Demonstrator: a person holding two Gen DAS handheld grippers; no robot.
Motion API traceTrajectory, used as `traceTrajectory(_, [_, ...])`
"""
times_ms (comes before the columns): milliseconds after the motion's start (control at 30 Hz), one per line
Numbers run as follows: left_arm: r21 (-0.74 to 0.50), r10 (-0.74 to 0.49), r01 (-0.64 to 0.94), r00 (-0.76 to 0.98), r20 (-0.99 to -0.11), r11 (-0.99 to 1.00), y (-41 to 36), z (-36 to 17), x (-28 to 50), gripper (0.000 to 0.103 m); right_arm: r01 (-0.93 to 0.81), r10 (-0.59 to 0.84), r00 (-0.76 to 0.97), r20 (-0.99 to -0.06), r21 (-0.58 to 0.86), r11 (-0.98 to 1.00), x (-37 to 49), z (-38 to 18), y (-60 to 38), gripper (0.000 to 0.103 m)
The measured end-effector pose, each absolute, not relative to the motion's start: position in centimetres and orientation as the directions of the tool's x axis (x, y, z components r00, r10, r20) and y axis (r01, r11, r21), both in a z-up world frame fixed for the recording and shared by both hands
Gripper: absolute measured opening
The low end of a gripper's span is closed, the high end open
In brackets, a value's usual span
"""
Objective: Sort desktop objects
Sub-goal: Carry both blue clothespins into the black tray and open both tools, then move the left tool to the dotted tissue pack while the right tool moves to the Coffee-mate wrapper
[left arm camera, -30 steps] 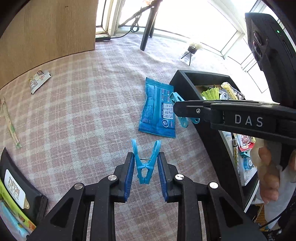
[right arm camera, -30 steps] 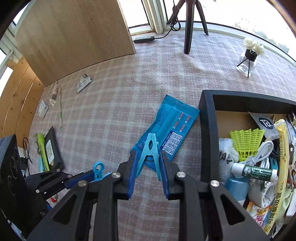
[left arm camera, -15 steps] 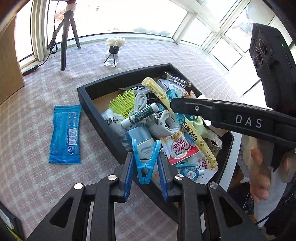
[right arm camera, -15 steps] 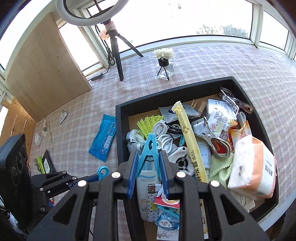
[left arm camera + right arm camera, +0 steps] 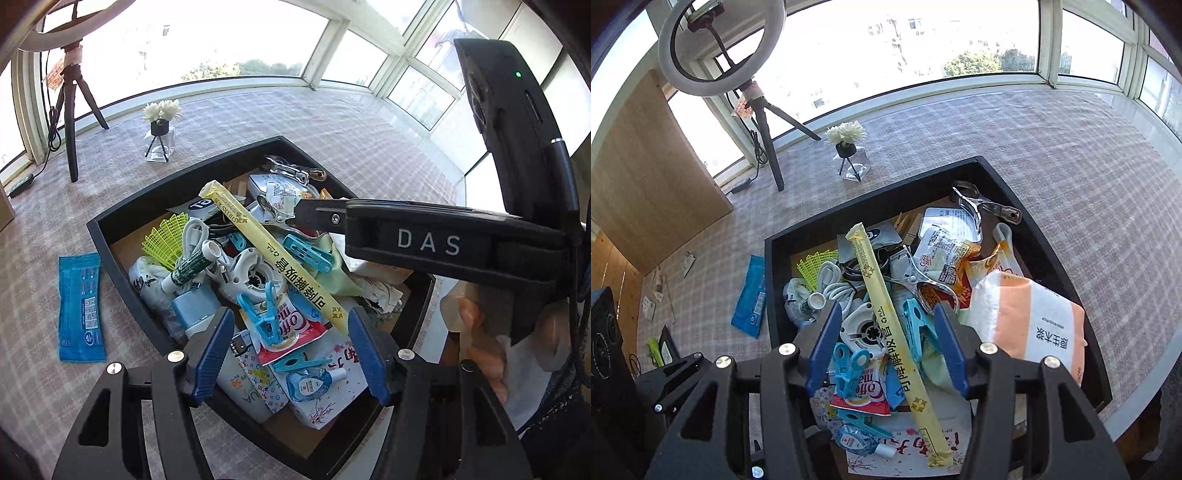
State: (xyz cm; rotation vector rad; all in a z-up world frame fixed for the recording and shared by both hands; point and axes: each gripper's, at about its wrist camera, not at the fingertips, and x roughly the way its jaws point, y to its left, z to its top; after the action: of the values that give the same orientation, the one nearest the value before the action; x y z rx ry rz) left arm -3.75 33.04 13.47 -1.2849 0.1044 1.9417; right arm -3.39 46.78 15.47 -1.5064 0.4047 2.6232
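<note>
Both grippers hang open over the black box, which is full of mixed items. My left gripper is open and empty; a blue clothespin lies on the pile just below it, on a red coffee sachet. My right gripper is open and empty; a light blue clothespin lies between its fingers, beside a long yellow straw pack. The first clothespin also shows in the right wrist view. A blue wipes packet lies on the checked tablecloth left of the box.
A small vase with white flowers and a ring-light tripod stand behind the box. A wooden panel is at far left. Small packets lie on the cloth. The table edge runs just right of the box.
Both grippers carried clothespins from over the tablecloth to above the box, then opened. The two clothespins now lie on the pile in the box.
</note>
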Motion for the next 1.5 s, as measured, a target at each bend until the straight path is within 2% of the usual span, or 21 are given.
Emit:
traceTrajectory(433, [-0.336,0.496,-0.481,-0.257,-0.829,-0.81,25.7,12.8,-7.2,0.06,-0.096,-0.114,-0.5,-0.859,0.186,-0.978,-5.5,16.0,42.3,0.052])
traceTrajectory(733, [-0.307,0.408,-0.312,-0.346,-0.845,-0.899,17.6,12.9,-9.6,0.06,0.065,-0.179,-0.479,-0.859,0.169,-0.984,-8.5,17.1,36.1,0.052])
traceTrajectory(833, [-0.295,0.37,-0.242,-0.376,-0.85,-0.924,14.3,13.1,-10.4,0.06,0.136,-0.207,-0.47,-0.858,0.161,-0.978,-9.7,17.5,33.2,0.055])
traceTrajectory(1033, [-0.284,0.276,-0.046,-0.432,-0.859,-0.958,5.1,13.1,-12.5,0.06,0.292,-0.252,-0.449,-0.857,0.125,-0.948,-12.6,18.2,26.5,0.058])
traceTrajectory(1233, [-0.234,0.122,0.187,-0.471,-0.874,-0.954,-5.1,13.6,-14.2,0.061,0.42,-0.297,-0.412,-0.861,0.109,-0.901,-16.8,18.3,19.8,0.06])
traceTrajectory(1500, [-0.185,-0.021,0.449,-0.414,-0.91,-0.874,-16.7,11.0,-16.4,0.061,0.487,-0.35,-0.347,-0.87,0.151,-0.86,-21.8,15.4,11.7,0.061])
